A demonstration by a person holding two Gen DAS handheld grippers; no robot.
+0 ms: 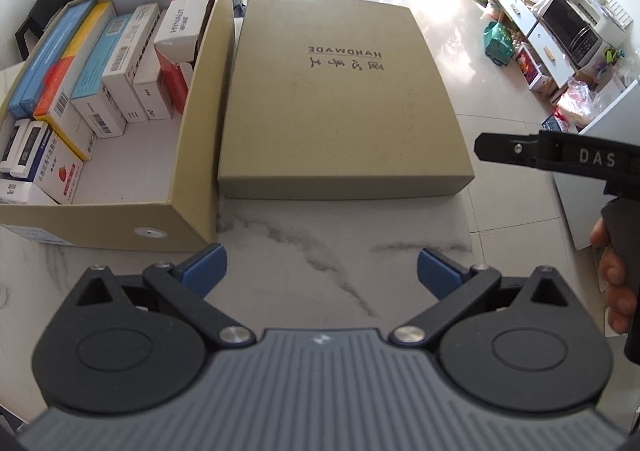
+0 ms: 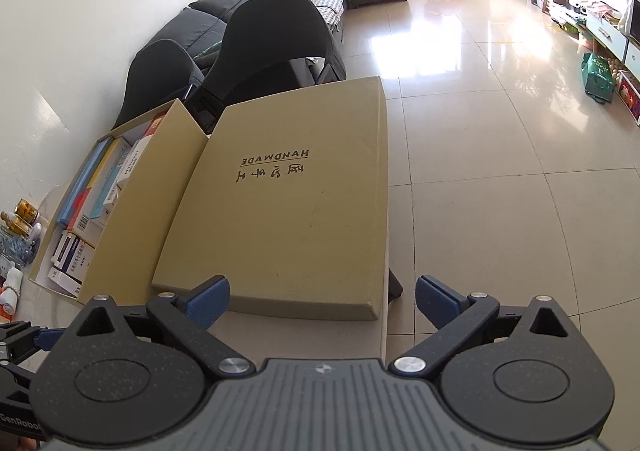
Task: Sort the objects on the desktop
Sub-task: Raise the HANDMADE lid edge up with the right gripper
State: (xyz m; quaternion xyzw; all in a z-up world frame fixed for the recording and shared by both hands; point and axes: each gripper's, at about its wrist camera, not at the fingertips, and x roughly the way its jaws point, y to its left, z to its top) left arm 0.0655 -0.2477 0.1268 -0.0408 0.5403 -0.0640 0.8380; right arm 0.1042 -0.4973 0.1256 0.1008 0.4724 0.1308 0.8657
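My left tool (image 1: 322, 271) hangs wide open over the bare marble tabletop (image 1: 304, 271), its blue pads (image 1: 204, 269) apart with nothing between them. My right tool (image 2: 322, 299) is spread just as wide and holds nothing; in the left wrist view it shows at the right edge of the frame, with my hand (image 1: 618, 283) around its grip.

The open box (image 1: 200, 155) sits in the left half of the left view, on the tabletop. It is packed with small cartons (image 1: 100, 91): blue, orange and white ones lined up along its length, a white one marked HYNAUT (image 1: 182, 27) leaning at the far end, and a few more lying flat in the near corner at lower left. In the right view the same box lies left of centre, its near wall hiding most of the contents.

The lid (image 1: 340, 99) lies flat just beside the box, to its right, at the centre of both frames, printed HANDMADE and upside down to me. Its right side reaches the tabletop's edge, with tiled floor (image 2: 500, 171) beyond. Two dark chairs (image 2: 272, 47) stand behind the box and lid.
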